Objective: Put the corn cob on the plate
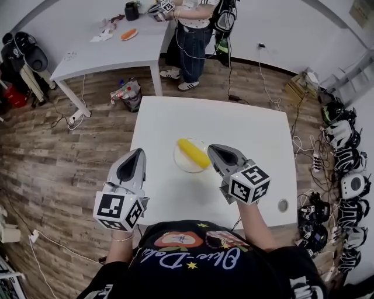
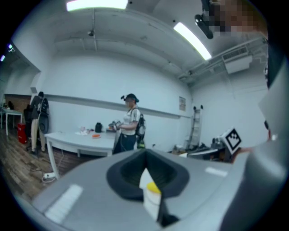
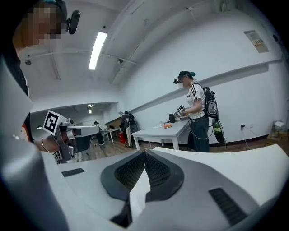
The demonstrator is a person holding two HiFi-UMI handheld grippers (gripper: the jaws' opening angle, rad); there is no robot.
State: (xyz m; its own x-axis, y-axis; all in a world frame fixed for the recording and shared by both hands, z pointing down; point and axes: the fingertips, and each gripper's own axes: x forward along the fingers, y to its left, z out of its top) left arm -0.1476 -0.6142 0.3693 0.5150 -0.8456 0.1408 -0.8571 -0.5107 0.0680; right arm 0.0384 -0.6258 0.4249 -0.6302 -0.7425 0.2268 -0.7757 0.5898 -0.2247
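Observation:
The yellow corn cob (image 1: 193,153) lies across a clear round plate (image 1: 182,164) in the middle of the white table (image 1: 257,146). In the head view my left gripper (image 1: 139,152) hovers over the table's left edge, left of the plate, jaws together and empty. My right gripper (image 1: 211,148) hangs just right of the cob, raised above it, jaws shut on nothing. In the left gripper view the left gripper (image 2: 145,152) has its tips meeting, and a bit of the cob (image 2: 153,188) shows below them. The right gripper view shows the right gripper (image 3: 145,152) closed and pointing nearly level.
A second white table (image 1: 105,55) stands at the back with an orange thing (image 1: 129,34) and a black jar (image 1: 131,10); a person (image 1: 190,35) works there. Headsets and cables (image 1: 345,175) crowd the floor at the right. A round grommet (image 1: 283,205) sits near the table's front right corner.

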